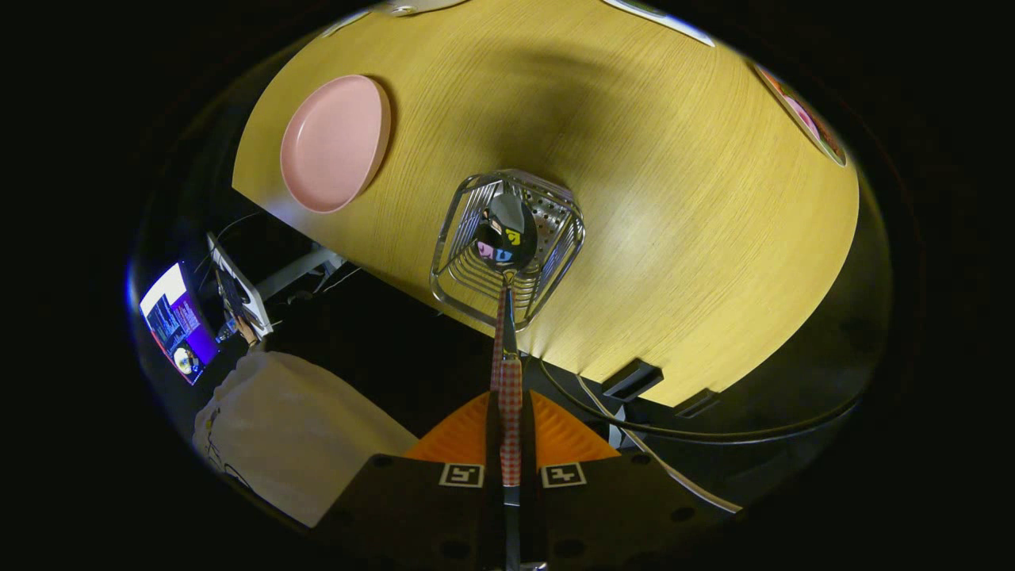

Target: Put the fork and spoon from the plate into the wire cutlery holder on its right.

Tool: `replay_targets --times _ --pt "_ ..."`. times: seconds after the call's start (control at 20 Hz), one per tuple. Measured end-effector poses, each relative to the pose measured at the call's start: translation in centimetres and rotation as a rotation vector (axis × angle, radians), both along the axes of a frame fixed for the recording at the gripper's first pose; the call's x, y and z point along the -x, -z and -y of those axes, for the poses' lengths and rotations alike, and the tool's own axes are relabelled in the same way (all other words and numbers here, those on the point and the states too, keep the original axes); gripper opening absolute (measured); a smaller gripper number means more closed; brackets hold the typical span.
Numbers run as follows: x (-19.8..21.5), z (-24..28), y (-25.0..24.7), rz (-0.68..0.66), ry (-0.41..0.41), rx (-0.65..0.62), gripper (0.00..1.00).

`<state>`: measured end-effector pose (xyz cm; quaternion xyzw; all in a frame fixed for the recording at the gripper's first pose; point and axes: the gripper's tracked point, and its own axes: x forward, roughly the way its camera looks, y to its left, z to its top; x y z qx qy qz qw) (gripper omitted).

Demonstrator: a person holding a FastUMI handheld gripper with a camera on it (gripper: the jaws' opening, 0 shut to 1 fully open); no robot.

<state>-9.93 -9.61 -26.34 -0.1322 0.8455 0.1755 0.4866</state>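
The hand-held gripper (507,444) points down over a pale wooden tabletop (674,238), its two fingers clenched on the red-and-white checked handle of a shiny metal spoon (507,230). The spoon hangs bowl-first, apparently so it can drop straight into the silver wire cutlery holder (507,246) directly beneath. The bowl sits at or just inside the holder's open top; how deep is hard to judge from above. Its polished, rounded surface mirrors coloured shapes from the surroundings. The holder is a square basket of thin wires with a perforated side panel. Well apart, beyond and to one side, lies a round pink plate (333,143), bare of cutlery.
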Motion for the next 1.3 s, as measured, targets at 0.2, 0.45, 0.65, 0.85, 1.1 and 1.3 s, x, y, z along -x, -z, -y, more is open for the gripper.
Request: replay_targets --times 0.2,0.45,0.65,0.85,1.1,1.3 --pt "-0.9 -0.4 -0.1 -0.027 0.041 0.004 0.17" --pt "-2.5 -0.8 -0.6 0.058 0.057 -0.045 0.94" --pt "-3.9 -1.7 -2.7 0.192 0.134 -0.128 1.0" --pt "-5.5 -1.7 -4.5 0.455 0.252 -0.228 1.0" --pt "-4.9 -1.2 -6.3 0.75 0.321 -0.265 1.0" --pt "-3.6 -2.2 -8.7 0.976 0.4 -0.286 1.0"
